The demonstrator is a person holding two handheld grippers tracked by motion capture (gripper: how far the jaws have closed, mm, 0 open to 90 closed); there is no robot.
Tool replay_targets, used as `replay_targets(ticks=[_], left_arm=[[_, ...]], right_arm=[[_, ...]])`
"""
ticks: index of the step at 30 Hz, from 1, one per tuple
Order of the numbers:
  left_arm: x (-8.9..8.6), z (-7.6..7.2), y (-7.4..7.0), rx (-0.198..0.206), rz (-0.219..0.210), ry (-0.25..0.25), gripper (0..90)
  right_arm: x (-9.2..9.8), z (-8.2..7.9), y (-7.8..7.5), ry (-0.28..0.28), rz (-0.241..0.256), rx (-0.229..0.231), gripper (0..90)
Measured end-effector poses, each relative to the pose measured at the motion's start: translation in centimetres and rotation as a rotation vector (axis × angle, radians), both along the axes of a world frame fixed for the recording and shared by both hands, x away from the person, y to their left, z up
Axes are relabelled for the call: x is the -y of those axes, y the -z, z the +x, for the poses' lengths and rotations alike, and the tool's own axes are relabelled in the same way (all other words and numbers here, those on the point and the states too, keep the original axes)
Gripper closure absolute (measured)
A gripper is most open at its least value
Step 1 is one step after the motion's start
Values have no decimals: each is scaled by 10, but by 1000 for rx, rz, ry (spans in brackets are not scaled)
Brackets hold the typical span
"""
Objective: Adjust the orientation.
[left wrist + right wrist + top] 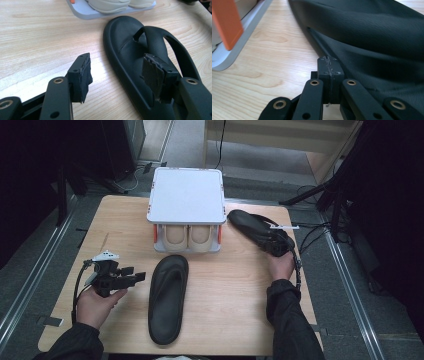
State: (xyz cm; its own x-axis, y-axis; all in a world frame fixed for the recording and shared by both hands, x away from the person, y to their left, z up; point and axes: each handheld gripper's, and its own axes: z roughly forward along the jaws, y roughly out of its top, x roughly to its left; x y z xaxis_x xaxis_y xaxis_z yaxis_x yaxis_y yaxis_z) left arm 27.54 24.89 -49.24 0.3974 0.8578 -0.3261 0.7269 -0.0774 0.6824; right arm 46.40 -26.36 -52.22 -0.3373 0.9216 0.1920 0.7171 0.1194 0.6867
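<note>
shoe rack [186, 195] behind sandal [168, 297], beside sandal [252, 226]

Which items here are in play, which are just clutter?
In play: black sandal mid-table by the open left gripper; second black sandal at the shut right gripper; shoe rack holding beige shoes.
Clutter: floor cables.

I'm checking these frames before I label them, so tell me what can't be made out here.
- Pale shoes in the shoe rack: the high view has their heels under the rack's top shelf; the left gripper view's top edge cuts them off.
- Right tongs: black against the right sandal in the high view, so contact is unclear; pads together in the right gripper view.
- Left sandal: the left tongs cover part of its footbed.
</note>
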Motion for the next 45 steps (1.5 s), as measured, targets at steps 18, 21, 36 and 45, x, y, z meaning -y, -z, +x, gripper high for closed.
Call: replay_targets(ticks=[18, 21, 36, 45], left_arm=[[-4, -6, 4, -28, 15, -15, 403], [-6, -8, 5, -31, 17, -25, 402], [-8, -11, 6, -42, 17, -25, 397], [-7, -12, 7, -52, 21, -21, 394]], right_arm=[[24, 17, -2, 76, 5, -5, 900], [25, 21, -2, 86, 3, -5, 900], [16, 21, -15, 65, 45, -9, 900], [-13, 21, -26, 5, 40, 6, 900]])
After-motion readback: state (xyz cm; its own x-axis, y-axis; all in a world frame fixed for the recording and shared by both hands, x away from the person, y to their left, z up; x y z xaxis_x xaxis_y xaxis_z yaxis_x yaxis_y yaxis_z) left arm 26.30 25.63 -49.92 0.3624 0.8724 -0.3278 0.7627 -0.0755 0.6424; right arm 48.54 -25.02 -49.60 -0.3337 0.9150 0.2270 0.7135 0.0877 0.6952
